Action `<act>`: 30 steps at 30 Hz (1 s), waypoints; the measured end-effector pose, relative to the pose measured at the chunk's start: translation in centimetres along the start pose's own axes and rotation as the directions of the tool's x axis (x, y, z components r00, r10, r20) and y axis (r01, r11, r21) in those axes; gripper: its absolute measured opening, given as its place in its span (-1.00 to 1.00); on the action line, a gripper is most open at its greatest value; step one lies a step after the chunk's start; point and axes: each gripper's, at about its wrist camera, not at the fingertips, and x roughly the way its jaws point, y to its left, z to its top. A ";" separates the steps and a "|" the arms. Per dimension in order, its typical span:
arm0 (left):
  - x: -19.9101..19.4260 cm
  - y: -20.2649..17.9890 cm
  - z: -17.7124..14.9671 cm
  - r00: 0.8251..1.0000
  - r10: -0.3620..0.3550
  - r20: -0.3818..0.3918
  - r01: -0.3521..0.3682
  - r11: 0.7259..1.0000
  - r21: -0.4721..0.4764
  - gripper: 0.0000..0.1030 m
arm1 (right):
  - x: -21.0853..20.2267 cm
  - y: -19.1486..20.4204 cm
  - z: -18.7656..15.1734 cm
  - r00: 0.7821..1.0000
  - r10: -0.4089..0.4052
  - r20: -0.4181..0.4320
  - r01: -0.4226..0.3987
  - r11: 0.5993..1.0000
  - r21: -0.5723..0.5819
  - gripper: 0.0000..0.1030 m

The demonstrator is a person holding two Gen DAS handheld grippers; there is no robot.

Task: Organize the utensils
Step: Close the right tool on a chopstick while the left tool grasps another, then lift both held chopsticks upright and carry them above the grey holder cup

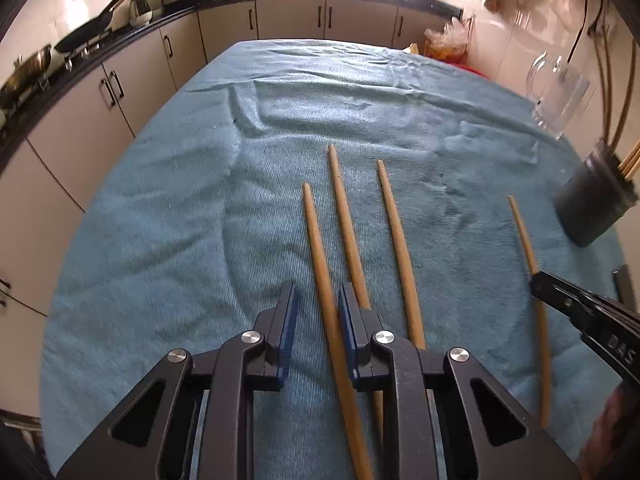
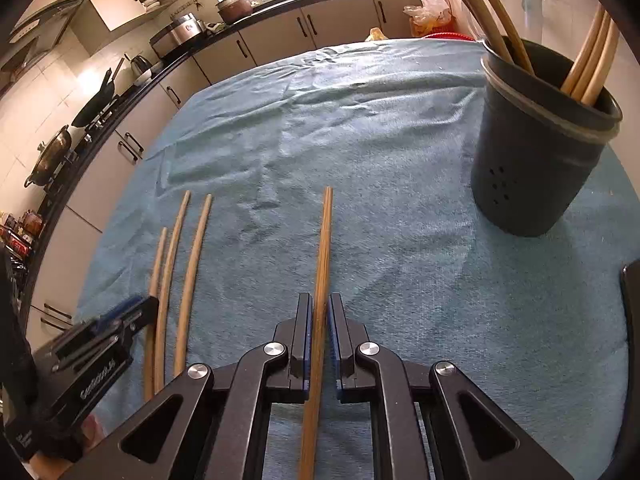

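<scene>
Four wooden chopsticks lie on a blue cloth (image 1: pixel 200 220). In the left wrist view my left gripper (image 1: pixel 317 300) straddles the leftmost chopstick (image 1: pixel 316 236). Its blue pads (image 1: pixel 289 312) stand narrowly apart, and a gap shows on the left side of the stick. Two more chopsticks (image 1: pixel 344 208) (image 1: pixel 394 220) lie just to the right. My right gripper (image 2: pixel 320 308) is shut on the fourth chopstick (image 2: pixel 325 240), which points away along the cloth. A dark utensil holder (image 2: pixel 536 168) with several chopsticks (image 2: pixel 588 68) in it stands at the far right.
A clear glass mug (image 1: pixel 556 88) stands beyond the holder at the table's right edge. Kitchen cabinets and a counter (image 1: pixel 100 92) with pans and a cooker run along the left and far sides. A plastic bag (image 1: pixel 444 42) sits past the far right corner.
</scene>
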 end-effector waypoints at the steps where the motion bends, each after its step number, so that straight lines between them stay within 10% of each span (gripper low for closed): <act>1: 0.2 -0.1 0.3 1.000 0.016 -0.005 -0.016 1.000 0.006 -0.61 | 0.1 -0.2 0.0 1.000 -0.001 -0.004 0.001 1.000 0.002 -0.84; 20: 1.2 1.5 2.6 0.994 -0.098 -0.052 0.096 0.995 -0.029 -0.88 | 2.1 1.6 2.3 0.983 -0.154 -0.102 0.139 0.980 -0.144 -0.84; 30: -6.9 3.0 2.1 0.960 -0.197 0.198 0.212 0.976 -0.058 -0.88 | -4.4 2.6 2.1 0.994 0.013 0.110 0.000 0.994 -0.112 -0.86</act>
